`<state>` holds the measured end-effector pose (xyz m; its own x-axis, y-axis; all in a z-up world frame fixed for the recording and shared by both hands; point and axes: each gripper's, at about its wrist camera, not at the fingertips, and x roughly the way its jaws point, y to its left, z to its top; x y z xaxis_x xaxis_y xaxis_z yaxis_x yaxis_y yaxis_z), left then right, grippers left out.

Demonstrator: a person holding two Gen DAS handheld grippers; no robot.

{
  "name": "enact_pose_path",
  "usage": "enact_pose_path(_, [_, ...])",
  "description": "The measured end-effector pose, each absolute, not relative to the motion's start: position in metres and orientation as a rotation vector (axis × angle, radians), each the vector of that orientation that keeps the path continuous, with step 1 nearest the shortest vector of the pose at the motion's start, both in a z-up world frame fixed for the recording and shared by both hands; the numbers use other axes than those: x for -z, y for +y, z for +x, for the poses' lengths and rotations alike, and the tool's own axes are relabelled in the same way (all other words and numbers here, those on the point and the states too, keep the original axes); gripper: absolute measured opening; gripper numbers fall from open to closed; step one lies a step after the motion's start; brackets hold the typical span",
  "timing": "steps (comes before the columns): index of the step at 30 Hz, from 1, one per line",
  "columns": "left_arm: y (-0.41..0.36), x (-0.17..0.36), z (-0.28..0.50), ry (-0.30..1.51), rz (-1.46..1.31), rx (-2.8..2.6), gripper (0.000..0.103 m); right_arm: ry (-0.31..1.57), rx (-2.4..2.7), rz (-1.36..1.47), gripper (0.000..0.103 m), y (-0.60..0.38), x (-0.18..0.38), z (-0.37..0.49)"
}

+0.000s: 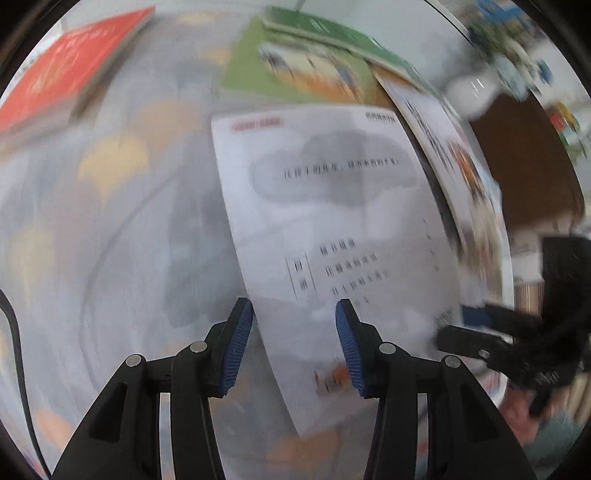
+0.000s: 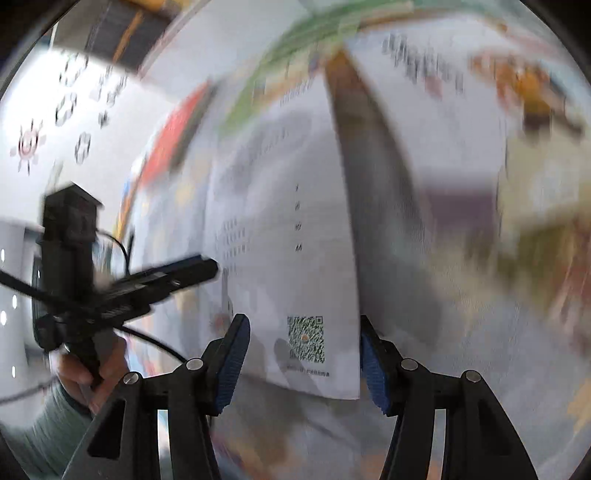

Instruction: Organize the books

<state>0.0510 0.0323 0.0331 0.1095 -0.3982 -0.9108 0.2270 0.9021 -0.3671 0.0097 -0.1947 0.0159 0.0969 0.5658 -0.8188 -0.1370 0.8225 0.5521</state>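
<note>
A thin open book shows a white printed page (image 1: 332,221), and its colourful cover (image 1: 461,177) stands lifted on the right. My left gripper (image 1: 295,347) hovers open over the page's lower left edge, its pads clear of the paper. My right gripper (image 1: 465,332) reaches in at the book's lower right corner. In the right wrist view, the page (image 2: 280,240) with its QR code lies between the spread jaws of the right gripper (image 2: 303,365), which is open, with the cover (image 2: 443,147) rising on the right. The left gripper (image 2: 199,267) points in from the left. Both views are blurred.
A red book (image 1: 62,74) lies at the far left and a green picture book (image 1: 295,70) at the back, with a dark green one (image 1: 332,29) on top. The tablecloth (image 1: 110,221) is grey with pale orange patches. A black cable (image 1: 18,350) runs along the left. A hand (image 2: 107,369) holds the left gripper.
</note>
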Motion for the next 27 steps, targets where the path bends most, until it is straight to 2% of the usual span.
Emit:
enact_pose_path(3, [0.037, -0.036, 0.023, 1.402, -0.129, 0.459, 0.043, 1.428, -0.578, 0.343, 0.057, -0.197, -0.017, 0.004])
enact_pose_path(8, [0.053, -0.042, 0.021, 1.368, -0.251, 0.407, 0.043, 1.345, -0.486, 0.379, 0.058, -0.21, -0.018, 0.034])
enact_pose_path(9, [0.055, -0.043, 0.021, 1.353, -0.287, 0.41, 0.043, 1.341, -0.499, 0.424, 0.068, -0.211, -0.017, 0.042])
enact_pose_path(12, [0.054, -0.035, 0.023, 1.349, -0.333, 0.396, 0.043, 1.339, -0.539, 0.489, 0.076, -0.204, -0.017, 0.052])
enact_pose_path(16, [0.064, -0.032, 0.019, 1.321, -0.415, 0.361, 0.043, 1.333, -0.56, 0.411, 0.077, -0.195, -0.027, 0.046])
enact_pose_path(23, [0.081, -0.027, 0.015, 1.31, -0.522, 0.376, 0.043, 1.183, -0.757, 0.645, 0.076, -0.215, -0.077, 0.039])
enact_pose_path(27, [0.116, -0.046, 0.014, 1.28, -0.625, 0.43, 0.043, 1.13, -0.923, 0.696, 0.074, -0.176, -0.112, 0.043])
